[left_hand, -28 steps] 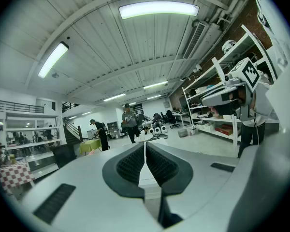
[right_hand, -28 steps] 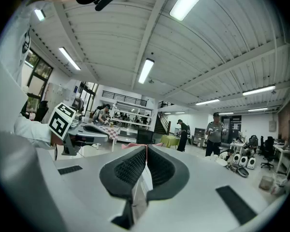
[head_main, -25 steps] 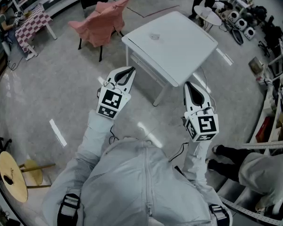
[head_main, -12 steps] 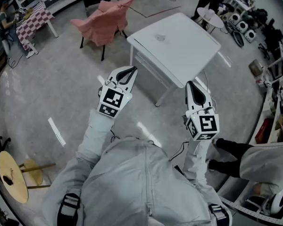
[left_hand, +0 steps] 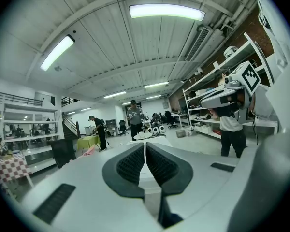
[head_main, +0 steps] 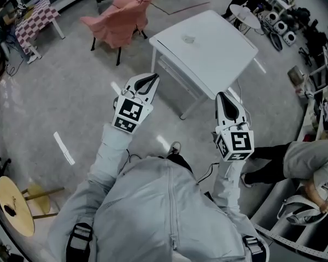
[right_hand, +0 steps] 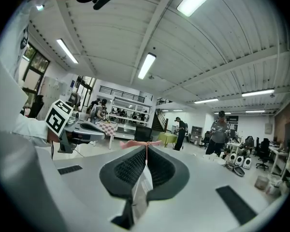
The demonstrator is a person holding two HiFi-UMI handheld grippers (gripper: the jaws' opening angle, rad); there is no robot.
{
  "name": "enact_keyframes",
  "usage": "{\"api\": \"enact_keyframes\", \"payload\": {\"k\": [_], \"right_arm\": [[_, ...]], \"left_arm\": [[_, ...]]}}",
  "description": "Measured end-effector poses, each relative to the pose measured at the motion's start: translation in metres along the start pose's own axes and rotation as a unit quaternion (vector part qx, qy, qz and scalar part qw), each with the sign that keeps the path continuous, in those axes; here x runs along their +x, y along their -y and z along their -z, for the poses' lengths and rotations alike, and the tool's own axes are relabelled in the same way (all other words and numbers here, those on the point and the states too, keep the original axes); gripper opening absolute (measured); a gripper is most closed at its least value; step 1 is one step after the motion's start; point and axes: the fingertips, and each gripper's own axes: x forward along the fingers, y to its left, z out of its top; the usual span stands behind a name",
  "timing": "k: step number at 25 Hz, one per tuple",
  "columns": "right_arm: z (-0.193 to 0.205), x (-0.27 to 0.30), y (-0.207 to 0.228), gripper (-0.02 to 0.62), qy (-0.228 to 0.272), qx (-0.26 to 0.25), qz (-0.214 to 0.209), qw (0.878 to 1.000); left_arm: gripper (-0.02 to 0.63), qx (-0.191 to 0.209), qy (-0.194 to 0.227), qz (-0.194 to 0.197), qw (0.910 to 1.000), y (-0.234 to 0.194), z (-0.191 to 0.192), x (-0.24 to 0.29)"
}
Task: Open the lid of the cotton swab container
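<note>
While the stool (head_main: 13, 203) shows only overhead, left tool (left_hand: 145, 148) and right tool (right_hand: 146, 152) are closed.

Light grey zip-front jacket (head_main: 153, 212)

Plain white square table (head_main: 221, 56) standing on glossy grey floor (head_main: 71, 91), just one small pale item (head_main: 188, 39) on top, too tiny to identify.

White table (head_main: 221, 56), pink-draped chair (head_main: 120, 23)
</note>
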Motion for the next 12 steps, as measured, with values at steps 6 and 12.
{"api": "enact_keyframes", "payload": {"k": [6,12], "right_arm": [[0.011,0.036,0.035,0.035,0.002,0.014,-0.003,1.0],[0.02,0.097,0.107,0.035,0.017,0.036,-0.003,0.999]], "left_arm": [[0.026,-0.004,-0.014,-0.002,0.9999,-0.01,0.009,0.044],[0.026,0.008,-0.019,-0.017,0.9996,-0.031,-0.001,0.122]]}}
